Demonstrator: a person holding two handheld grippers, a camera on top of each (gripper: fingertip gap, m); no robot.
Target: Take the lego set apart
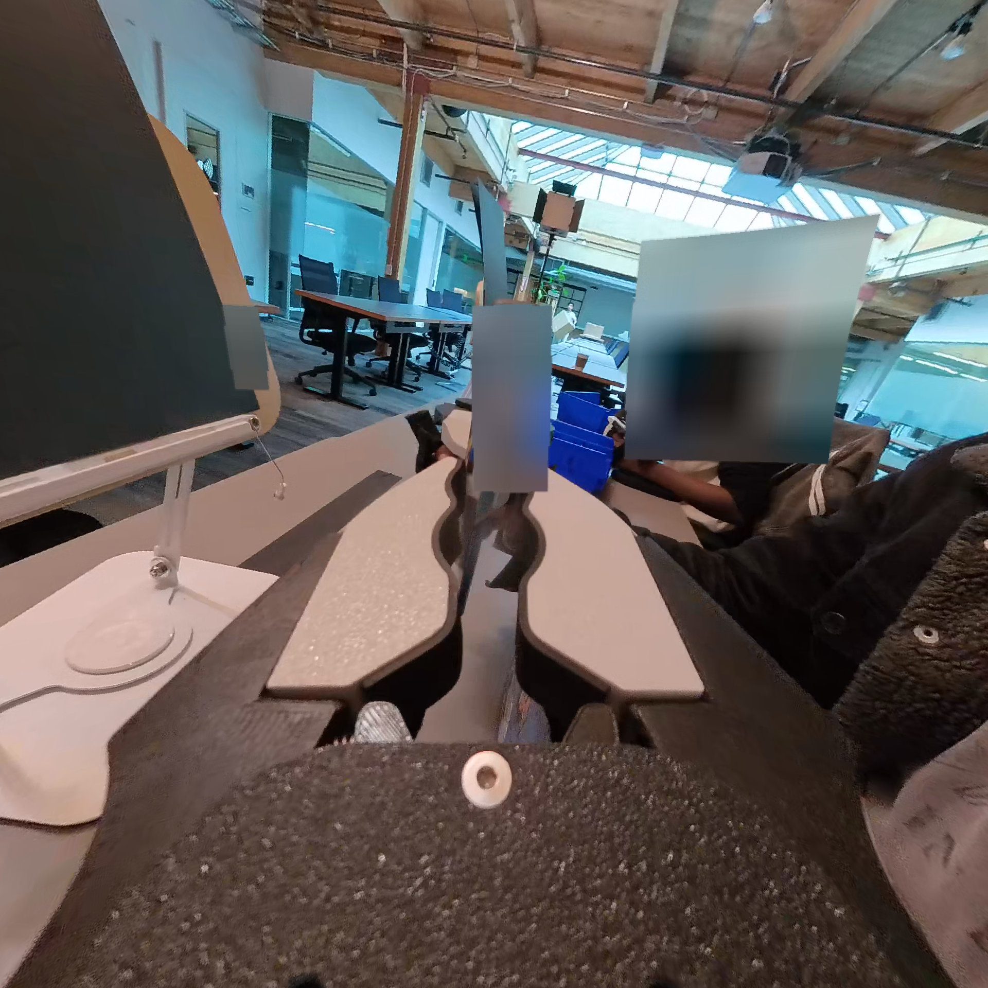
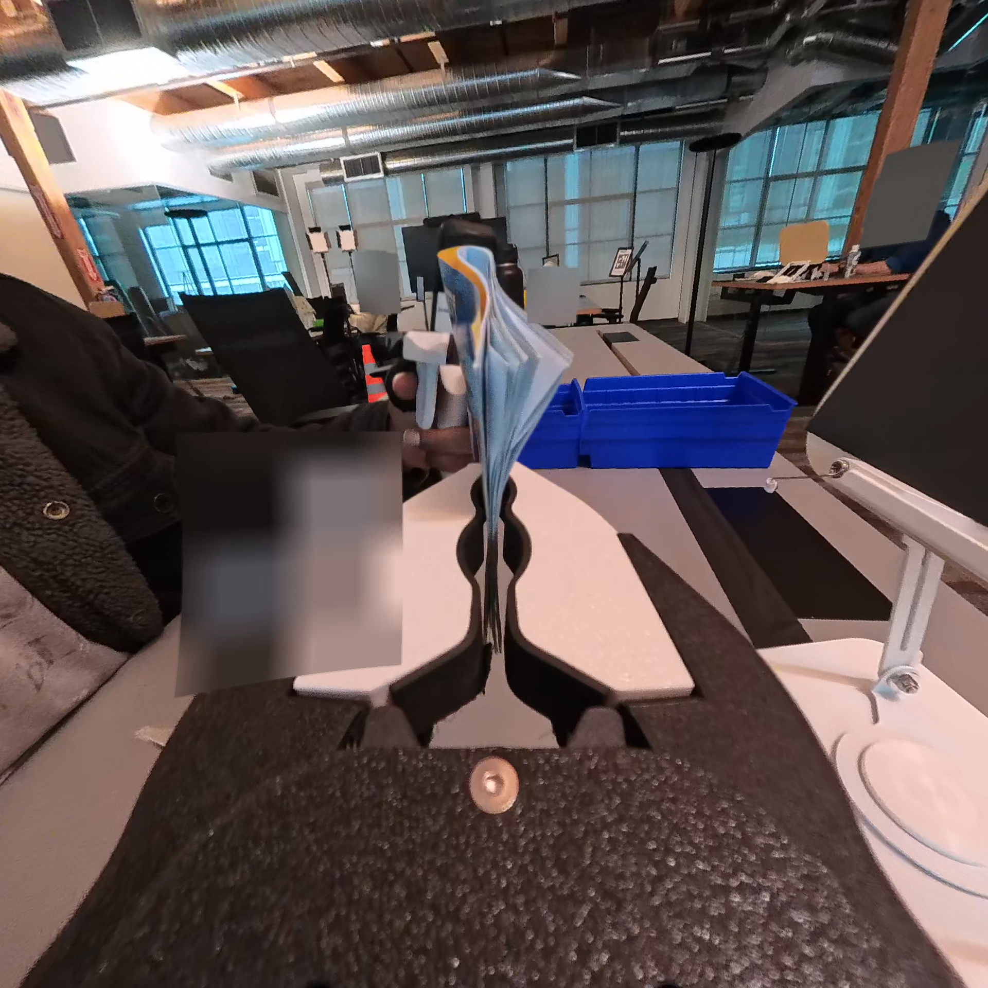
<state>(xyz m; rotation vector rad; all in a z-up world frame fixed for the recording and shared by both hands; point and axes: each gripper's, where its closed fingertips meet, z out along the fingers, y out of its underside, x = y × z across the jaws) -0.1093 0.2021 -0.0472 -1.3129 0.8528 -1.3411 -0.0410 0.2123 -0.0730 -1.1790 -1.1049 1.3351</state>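
My right gripper is shut on the lower edge of a blue booklet. The booklet stands upright and its pages fan out above the fingers. My left gripper has its pale fingers a narrow gap apart, with a thin dark edge of the booklet between them. A blurred patch hides its tips, so I cannot tell whether it grips. The left gripper also shows in the right wrist view, held by a hand just left of the booklet. No lego bricks show in either view.
Blue plastic bins stand on the grey table behind the booklet and also show in the left wrist view. A white stand carrying a dark screen is beside me. A dark-jacketed person sits close by. Tip to tip, the grippers are about 8 cm apart.
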